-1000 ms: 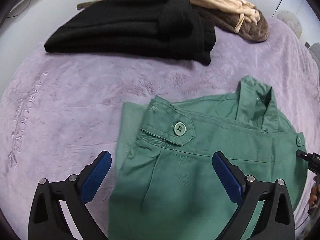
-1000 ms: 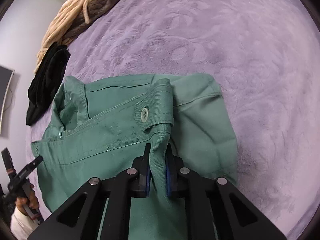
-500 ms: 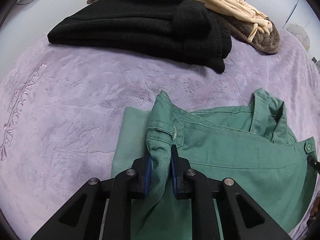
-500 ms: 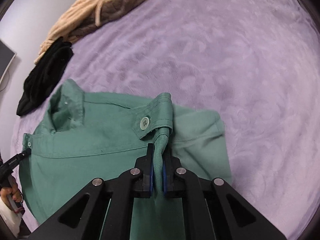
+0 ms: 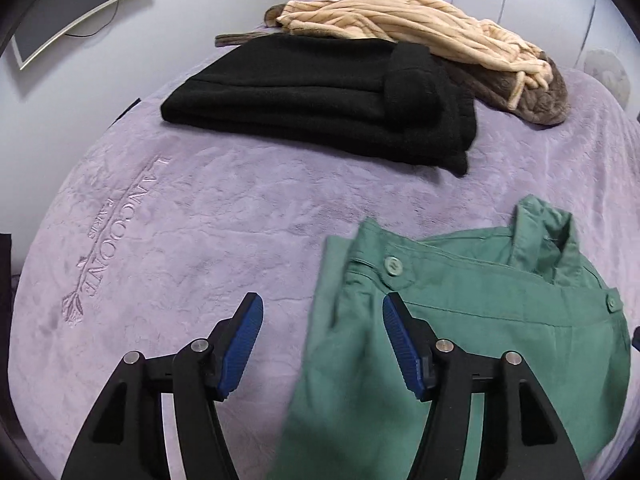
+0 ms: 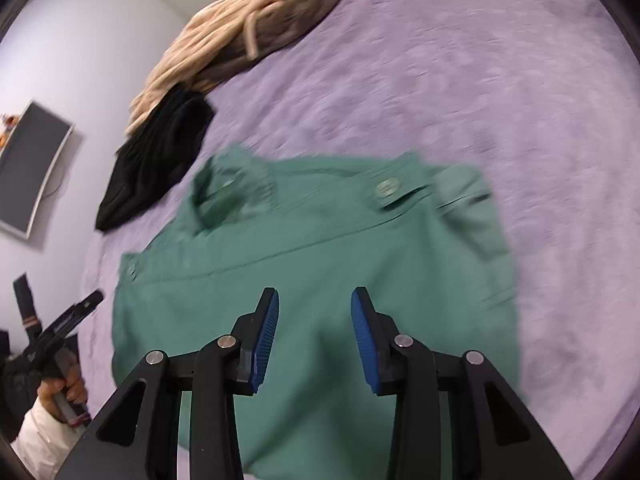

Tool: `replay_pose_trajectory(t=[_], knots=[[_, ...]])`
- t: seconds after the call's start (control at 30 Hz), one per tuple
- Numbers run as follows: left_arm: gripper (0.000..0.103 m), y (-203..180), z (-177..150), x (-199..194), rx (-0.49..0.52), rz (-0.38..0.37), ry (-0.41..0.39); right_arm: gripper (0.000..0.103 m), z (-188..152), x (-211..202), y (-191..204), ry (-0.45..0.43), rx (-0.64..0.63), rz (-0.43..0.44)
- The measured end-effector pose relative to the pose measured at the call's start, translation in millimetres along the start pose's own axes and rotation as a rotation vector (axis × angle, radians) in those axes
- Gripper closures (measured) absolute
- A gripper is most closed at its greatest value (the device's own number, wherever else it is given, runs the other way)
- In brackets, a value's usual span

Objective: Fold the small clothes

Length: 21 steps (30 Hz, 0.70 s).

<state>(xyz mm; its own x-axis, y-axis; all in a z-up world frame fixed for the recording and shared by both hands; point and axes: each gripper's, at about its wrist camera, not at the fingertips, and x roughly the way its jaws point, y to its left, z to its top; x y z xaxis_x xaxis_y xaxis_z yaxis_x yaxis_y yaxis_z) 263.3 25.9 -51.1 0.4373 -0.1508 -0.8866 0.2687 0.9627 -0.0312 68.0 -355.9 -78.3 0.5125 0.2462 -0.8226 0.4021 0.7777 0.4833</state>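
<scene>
A green buttoned garment (image 5: pixel 488 332) lies folded on the purple bedspread (image 5: pixel 200 208). My left gripper (image 5: pixel 322 340) hovers over its left edge. Its jaws are opening, and the blue pads (image 5: pixel 244 344) press on nothing; the cloth lies below them. In the right wrist view the same green garment (image 6: pixel 320 240) spreads under my right gripper (image 6: pixel 315 336). Those jaws are opening too, with only flat cloth beneath and nothing pinched. The garment's collar end (image 6: pixel 232 188) points away from me.
A folded black garment (image 5: pixel 320 100) and a beige-and-brown blanket (image 5: pixel 420 28) lie at the far side of the bed. A monitor (image 6: pixel 28 168) hangs on the wall. A person's hand (image 6: pixel 68 384) in a white sleeve shows at the lower left.
Half a second ago both grippers were shut on pinched folds of the green garment. Both have let go and drawn up and back, and the cloth has dropped flat.
</scene>
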Motion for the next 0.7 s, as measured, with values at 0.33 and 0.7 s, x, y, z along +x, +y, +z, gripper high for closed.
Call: replay_pose_trajectory(t=[0.33, 0.7], knots=[[0.039, -123.2, -70.5, 42.8, 0.073, -0.157, 0.145, 0.086, -59.4, 76.2, 47.6, 0.123, -0.127, 0.029], [0.039, -7.7, -72.9, 36.9, 0.024, 0.023, 0.088, 0.102, -37.2, -7.4, -113.4, -0.006, 0.132, -0.192]])
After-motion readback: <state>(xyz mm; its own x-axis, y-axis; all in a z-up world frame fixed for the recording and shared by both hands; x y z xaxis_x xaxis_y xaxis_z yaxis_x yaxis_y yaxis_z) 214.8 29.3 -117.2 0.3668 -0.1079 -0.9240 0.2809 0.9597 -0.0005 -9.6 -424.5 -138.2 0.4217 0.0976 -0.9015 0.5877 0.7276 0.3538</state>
